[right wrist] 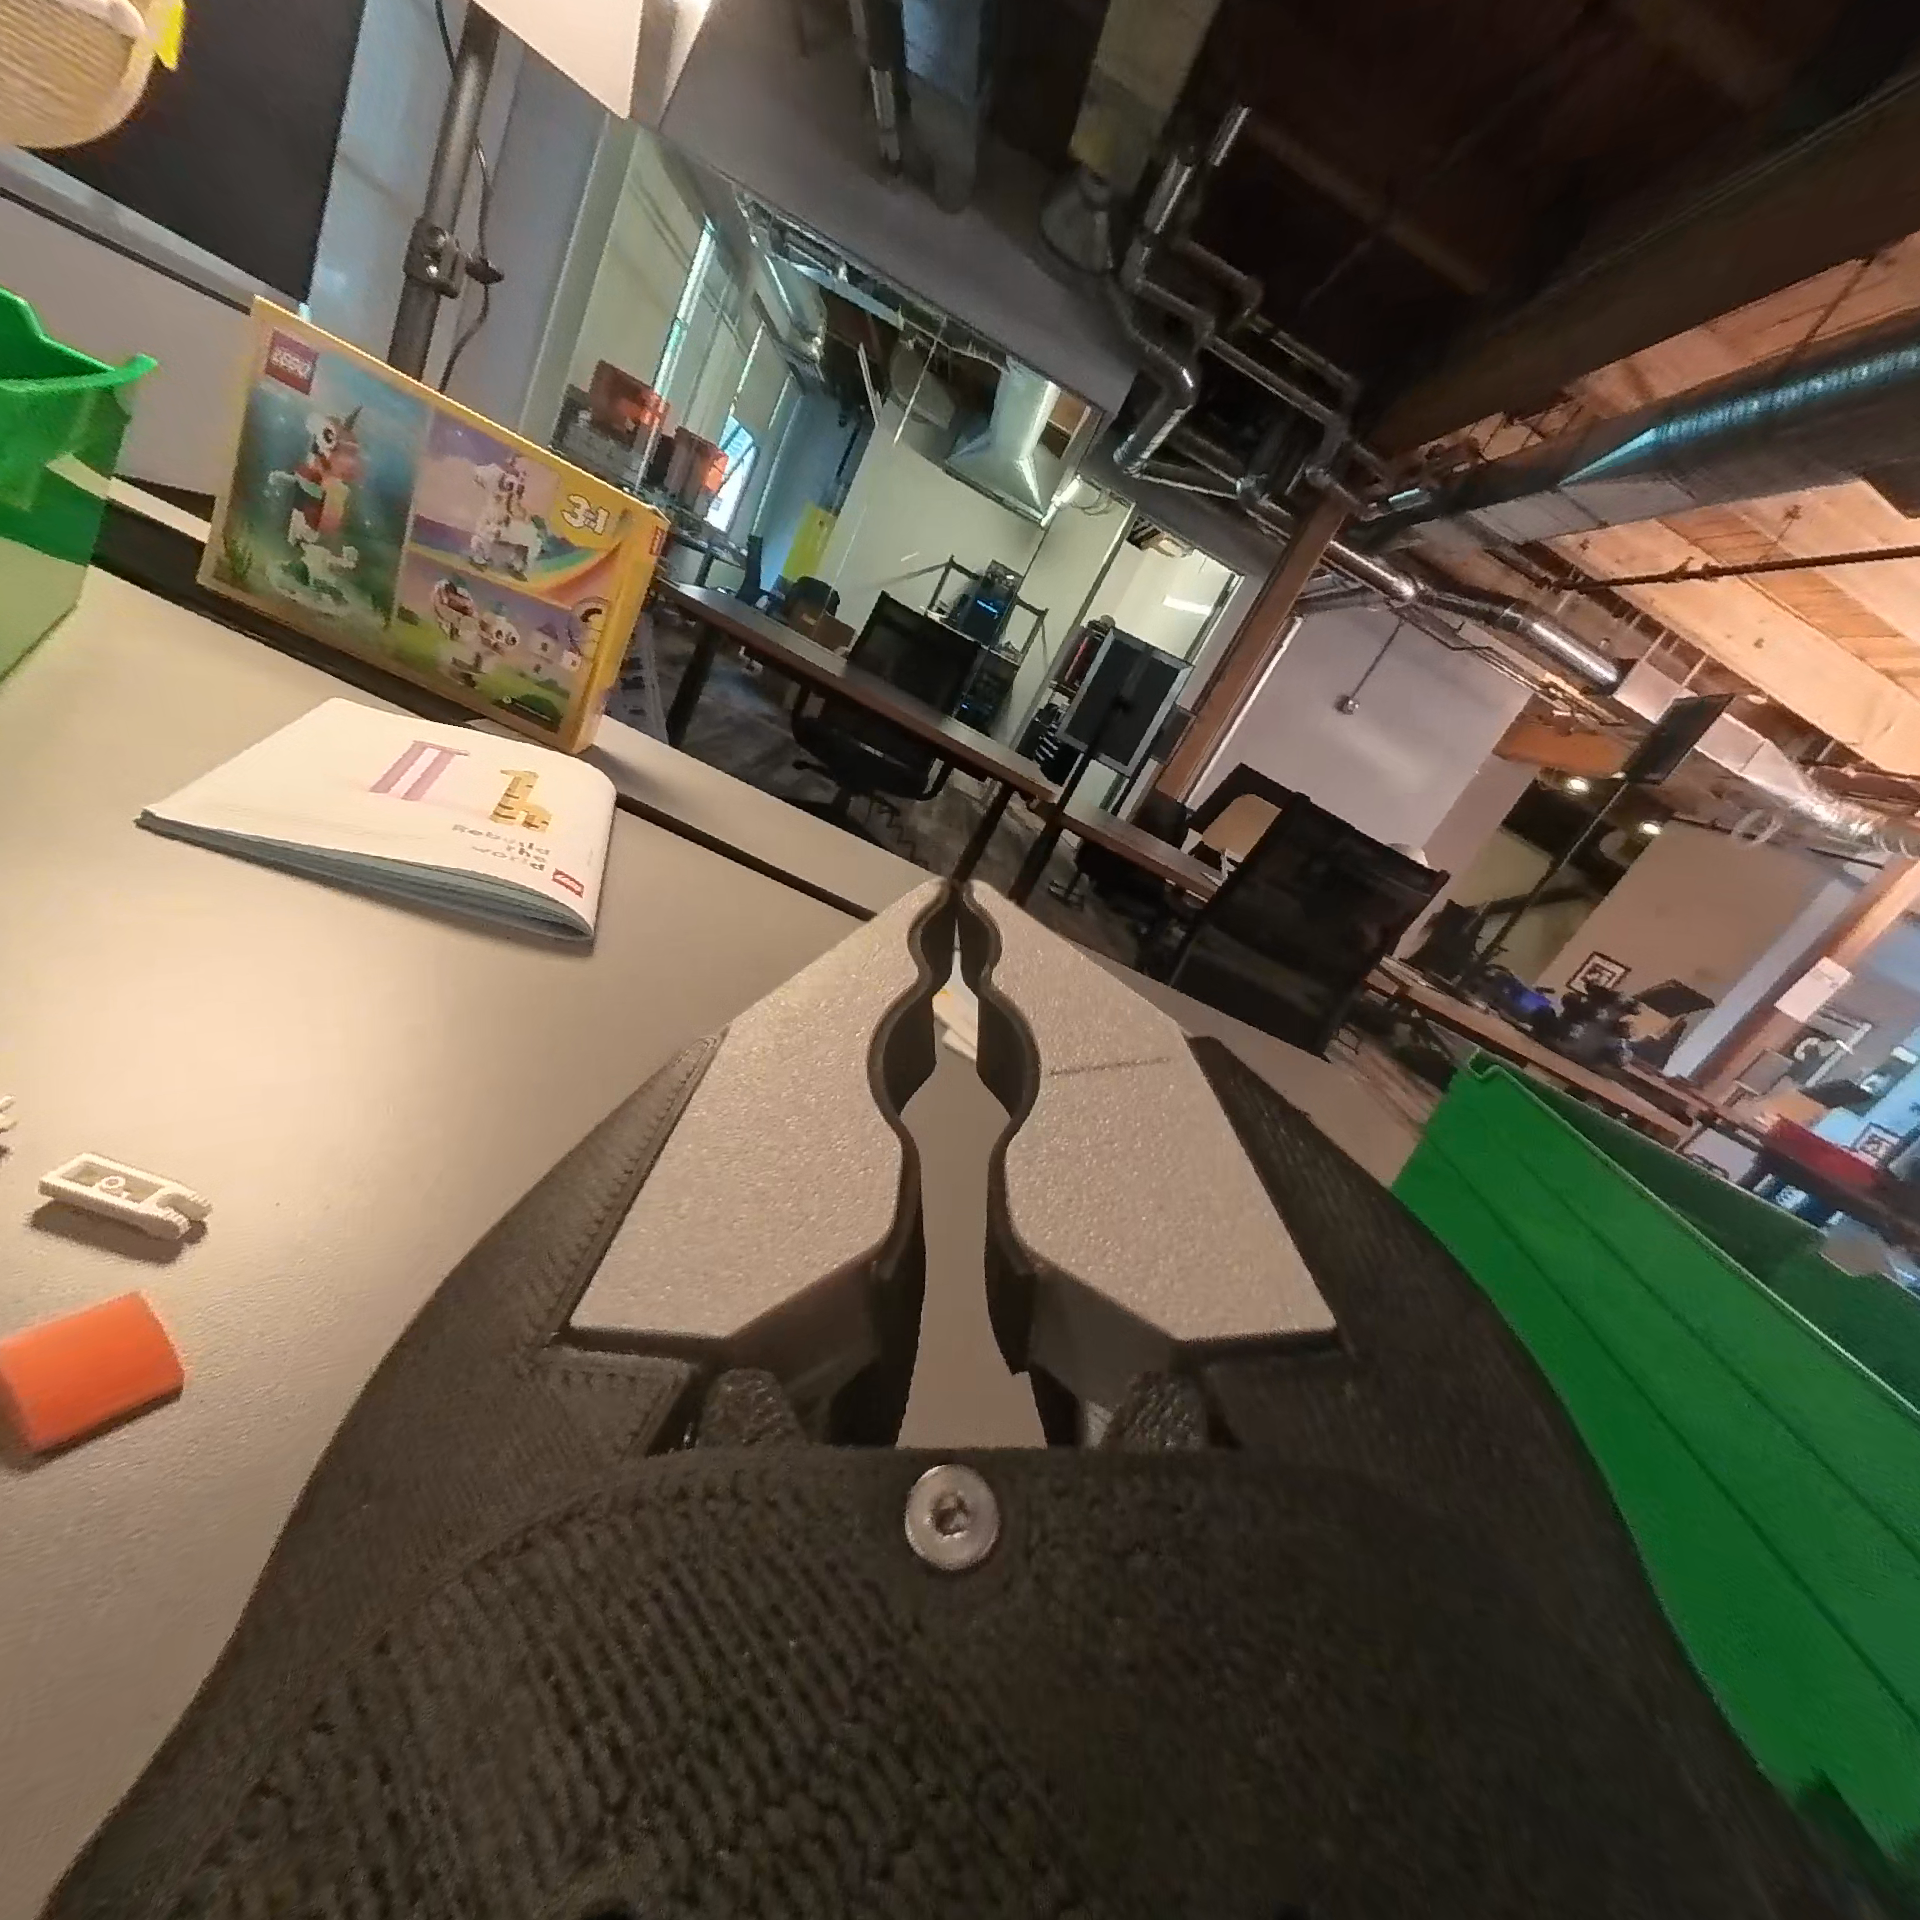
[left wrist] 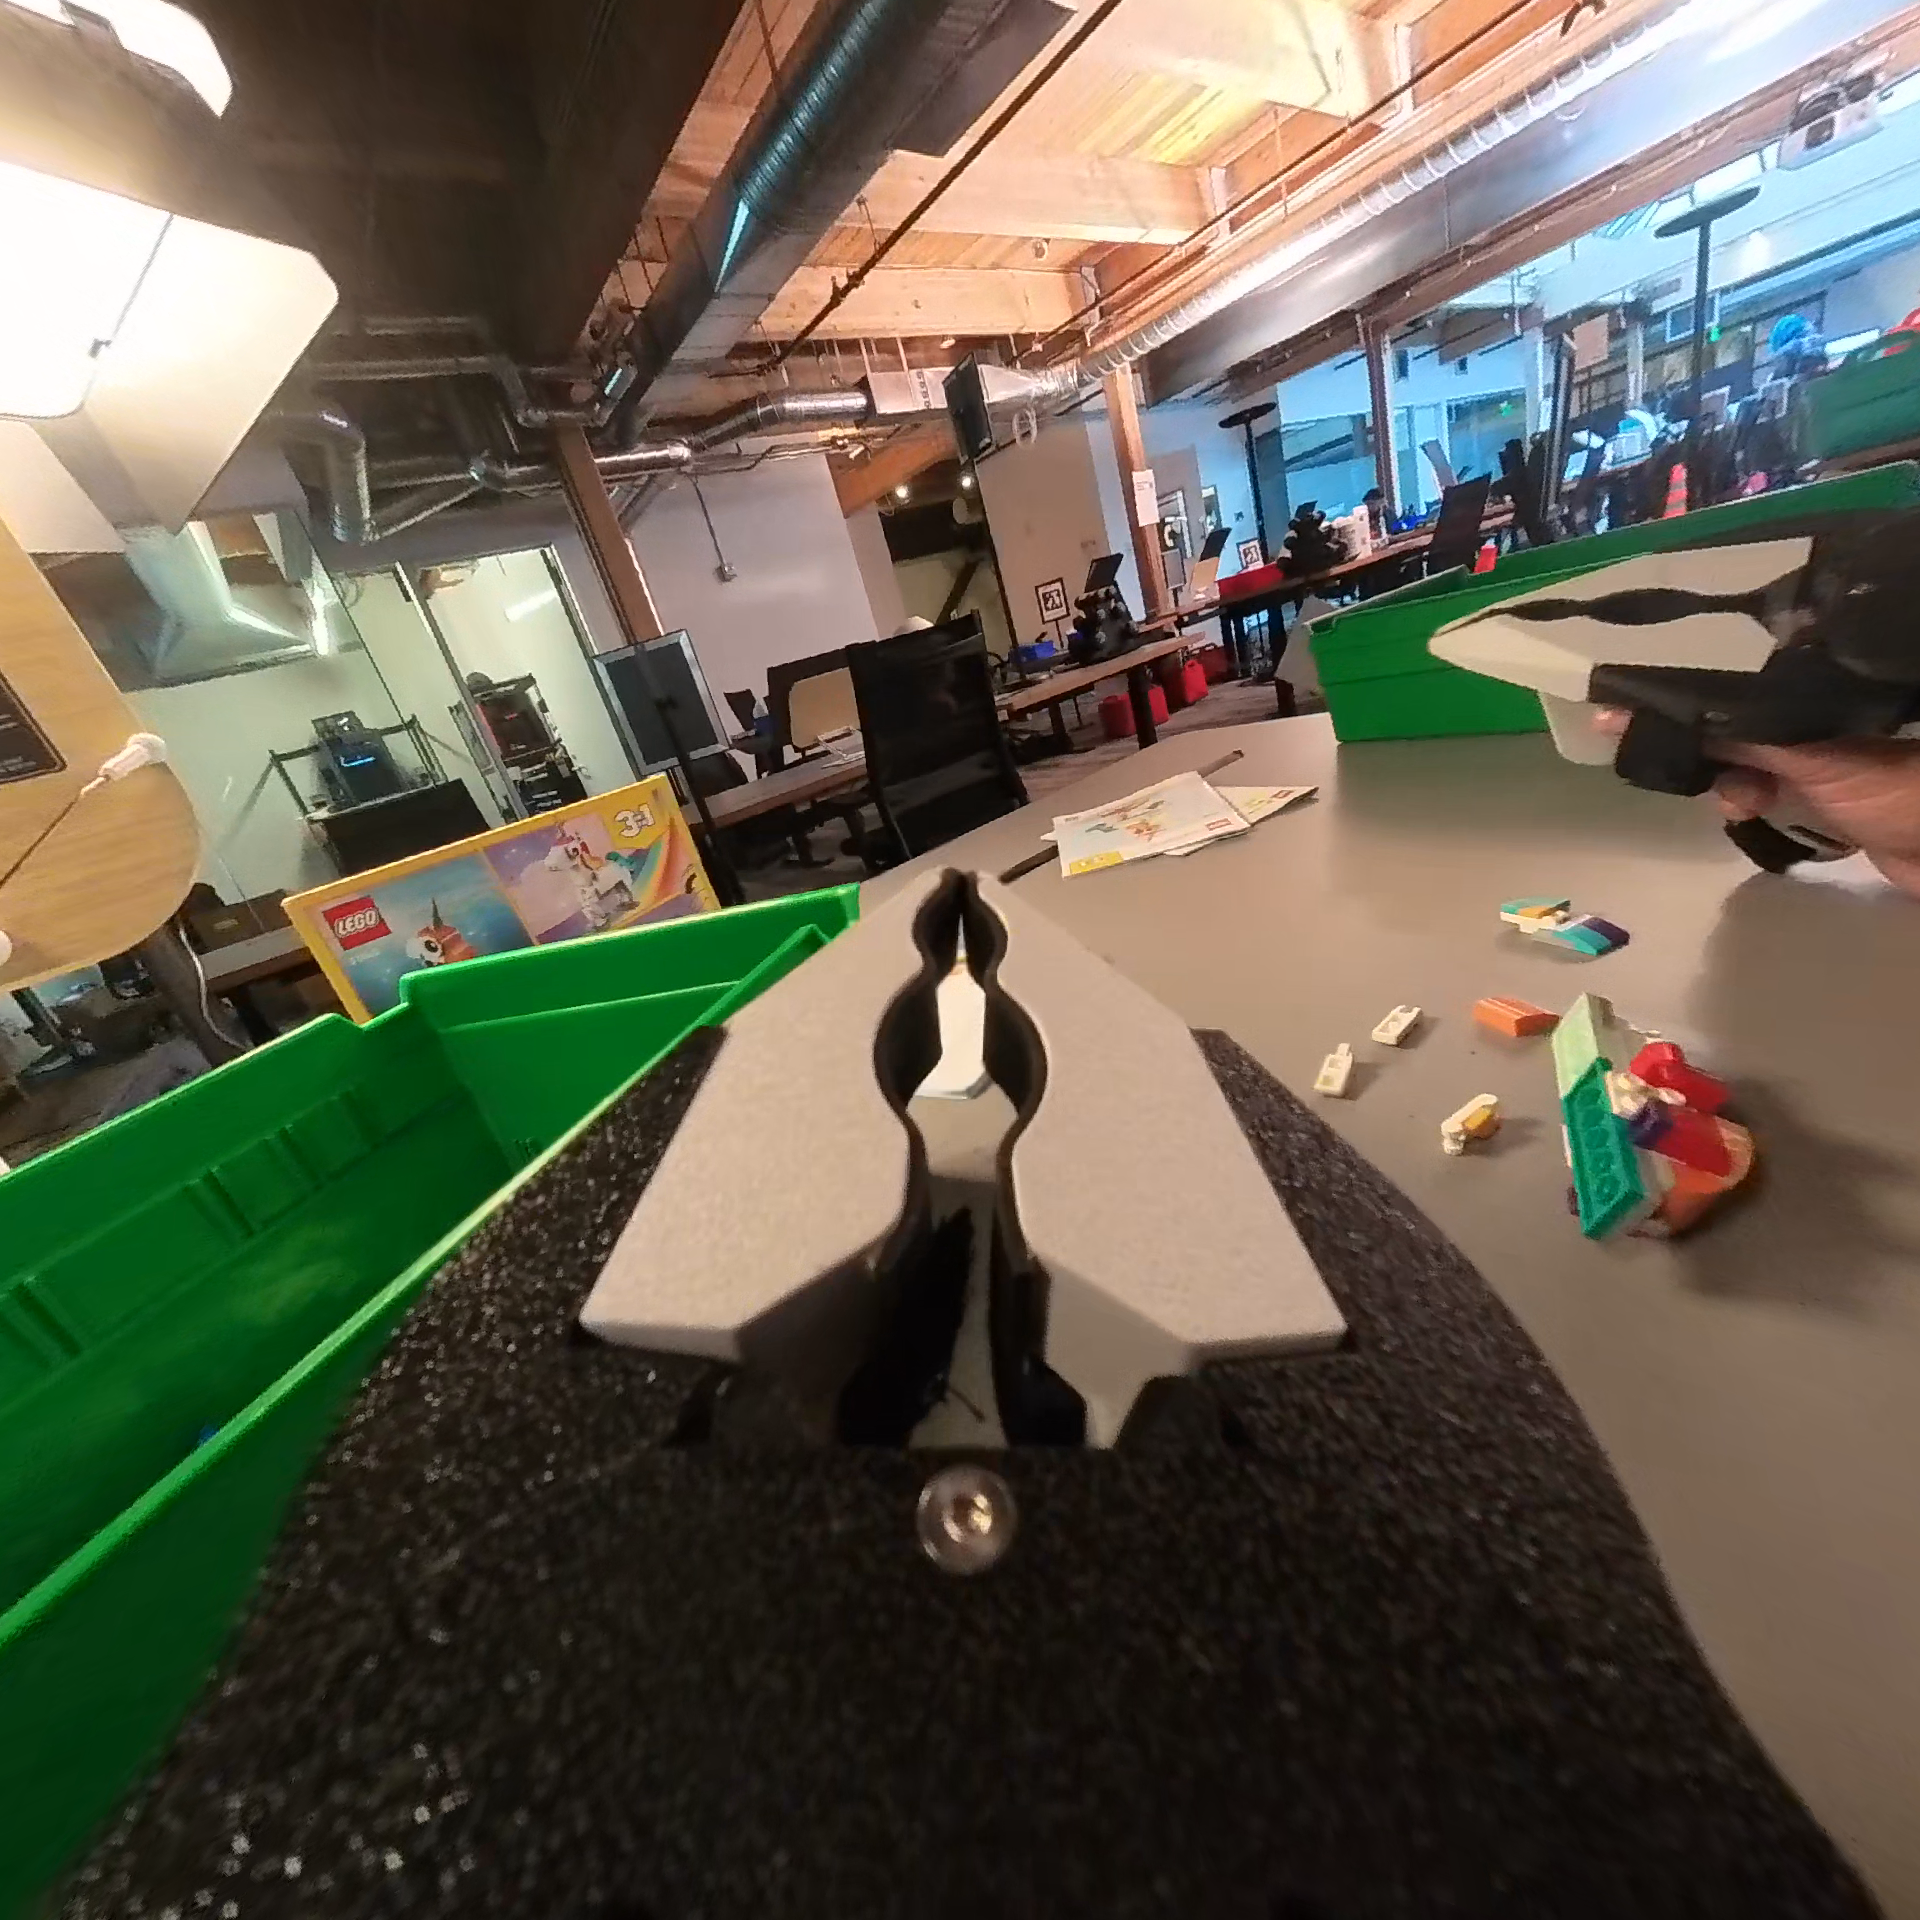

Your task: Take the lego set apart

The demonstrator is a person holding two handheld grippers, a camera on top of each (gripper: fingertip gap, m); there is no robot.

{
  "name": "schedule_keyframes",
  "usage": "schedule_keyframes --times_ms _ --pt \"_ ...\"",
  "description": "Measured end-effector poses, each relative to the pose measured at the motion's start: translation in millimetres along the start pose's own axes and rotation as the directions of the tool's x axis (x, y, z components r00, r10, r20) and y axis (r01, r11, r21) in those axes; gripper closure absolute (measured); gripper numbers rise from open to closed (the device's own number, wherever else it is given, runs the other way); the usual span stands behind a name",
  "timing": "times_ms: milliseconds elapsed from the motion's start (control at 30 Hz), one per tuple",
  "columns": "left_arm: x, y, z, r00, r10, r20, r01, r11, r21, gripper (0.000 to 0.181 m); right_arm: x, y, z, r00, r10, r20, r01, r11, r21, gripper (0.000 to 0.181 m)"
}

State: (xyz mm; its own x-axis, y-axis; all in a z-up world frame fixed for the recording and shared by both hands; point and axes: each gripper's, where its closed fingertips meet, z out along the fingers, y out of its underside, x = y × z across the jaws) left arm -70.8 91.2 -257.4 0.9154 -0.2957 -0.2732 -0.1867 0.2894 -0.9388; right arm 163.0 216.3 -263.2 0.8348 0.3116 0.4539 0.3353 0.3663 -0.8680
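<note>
A partly built lego model (left wrist: 1642,1132) with a green plate, red and orange bricks lies on the grey table (left wrist: 1351,1403) to my right. Loose pieces lie near it: small white ones (left wrist: 1392,1023), an orange brick (left wrist: 1512,1013) and a teal-white-purple cluster (left wrist: 1564,925). My left gripper (left wrist: 961,896) is shut, by the rim of a green bin (left wrist: 312,1195). Something white (left wrist: 956,1029) shows in the gap between its fingers; I cannot tell if it is held. My right gripper (right wrist: 958,894) is shut and looks empty. It also shows in the left wrist view (left wrist: 1455,644), held by a hand, in front of a second green bin (left wrist: 1392,675).
The lego box (left wrist: 499,914) stands at the table's back edge, also in the right wrist view (right wrist: 436,540). Instruction leaflets (left wrist: 1164,826) lie beyond the pieces. A booklet (right wrist: 384,821), a white piece (right wrist: 120,1195) and an orange brick (right wrist: 88,1366) lie left of my right gripper. A green bin (right wrist: 1662,1351) is at its right. Across from one pair of fingers to the other is roughly 25 cm. The partly built lego model (left wrist: 1642,1132) lies some 15 cm from my left tips, 20 cm from my right tips.
</note>
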Motion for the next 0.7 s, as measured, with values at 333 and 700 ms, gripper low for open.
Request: schedule_keyframes --times_ms 333,700 --pt "46 -3 29 0.954 -0.014 -0.299 0.04 0.996 0.079 0.181 6 12 2 0.997 0.025 0.074 -0.018 0.996 -0.09 0.181" --pt "49 -8 22 0.936 -0.102 -0.336 0.134 0.988 0.072 0.161 -48 55 -49 0.783 0.502 0.368 -0.223 0.778 -0.587 0.145"
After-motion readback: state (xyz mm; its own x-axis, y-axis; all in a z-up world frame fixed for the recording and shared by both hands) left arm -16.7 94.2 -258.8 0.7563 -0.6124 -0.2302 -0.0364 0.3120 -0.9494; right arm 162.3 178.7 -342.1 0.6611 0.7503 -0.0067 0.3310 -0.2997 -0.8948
